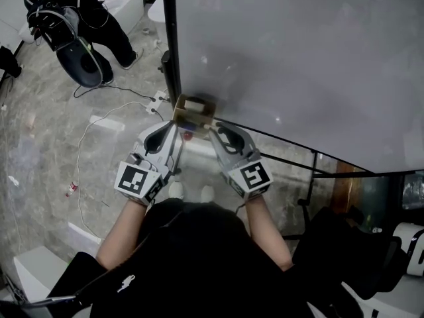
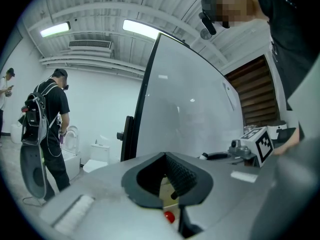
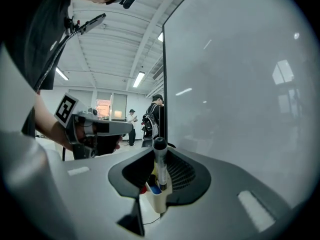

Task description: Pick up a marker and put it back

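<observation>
The whiteboard [image 1: 298, 58] fills the upper right of the head view, its black edge running down the middle. Left of it lies grey floor [image 1: 40, 151] with a white cable [image 1: 83, 134] trailing across it. A bystander [image 1: 73, 18] in dark clothes stands at the top left, well apart from the board.

Both tools reach toward the lower corner of the board and sit side by side, each carrying its marker cube.

The left tool [image 2: 165, 180] is a little spread, with nothing between its pads. Only a cream surface and a red cap [image 2: 170, 216] show through the gap, lying beyond it.

The right tool [image 3: 159, 173] is pinching the marker [image 3: 160, 156]. The ribbed pad lies against one side of the marker and the other pad sits close on the opposite side.

The holder [image 1: 193, 111] is a small cream box fixed at the board's lower edge, just ahead of both tool tips. In the right gripper view it sits low between the jaws.

The marker stands upright with its black cap on top, and its lower end is in the holder. Beside it in the holder sit a blue marker [image 3: 156, 189] and a red one, both shorter in view and largely hidden by the holder's rim.
</observation>
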Demonstrator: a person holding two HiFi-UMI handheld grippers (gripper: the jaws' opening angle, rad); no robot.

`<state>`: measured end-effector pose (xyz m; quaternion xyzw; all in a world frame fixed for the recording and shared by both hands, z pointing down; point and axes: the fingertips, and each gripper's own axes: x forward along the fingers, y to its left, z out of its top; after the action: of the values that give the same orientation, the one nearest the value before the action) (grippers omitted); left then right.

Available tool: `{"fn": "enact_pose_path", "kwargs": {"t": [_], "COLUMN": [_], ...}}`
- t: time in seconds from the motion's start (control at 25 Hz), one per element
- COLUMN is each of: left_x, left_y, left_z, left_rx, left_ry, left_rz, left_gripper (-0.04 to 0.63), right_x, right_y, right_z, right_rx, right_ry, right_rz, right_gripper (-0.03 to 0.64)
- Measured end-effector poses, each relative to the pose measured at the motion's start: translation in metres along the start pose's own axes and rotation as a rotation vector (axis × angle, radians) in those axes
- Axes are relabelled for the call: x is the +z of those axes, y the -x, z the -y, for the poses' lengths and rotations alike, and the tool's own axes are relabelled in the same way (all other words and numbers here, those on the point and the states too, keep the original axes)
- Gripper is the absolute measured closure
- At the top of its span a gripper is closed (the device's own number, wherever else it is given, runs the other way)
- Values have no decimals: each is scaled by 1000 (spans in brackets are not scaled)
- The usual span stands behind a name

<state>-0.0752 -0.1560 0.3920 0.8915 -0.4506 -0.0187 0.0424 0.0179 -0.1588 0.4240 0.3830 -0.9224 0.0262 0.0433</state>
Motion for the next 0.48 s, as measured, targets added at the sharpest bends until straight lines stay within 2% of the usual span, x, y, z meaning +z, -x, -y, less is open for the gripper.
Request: {"fn": "enact_pose_path", "kwargs": {"t": [0.48], "left_x": [2], "left_y": [-14], "left_z": [5], "left_rx": [-43], "left_ry": [-6], "left_rz": [7], "left_gripper": [590], "right_x": [32], "right_y": [21], "right_z": [-2], "right_rx": [-11], "right_ry": [12], "right_rz": [71], "right_gripper": [534]}}
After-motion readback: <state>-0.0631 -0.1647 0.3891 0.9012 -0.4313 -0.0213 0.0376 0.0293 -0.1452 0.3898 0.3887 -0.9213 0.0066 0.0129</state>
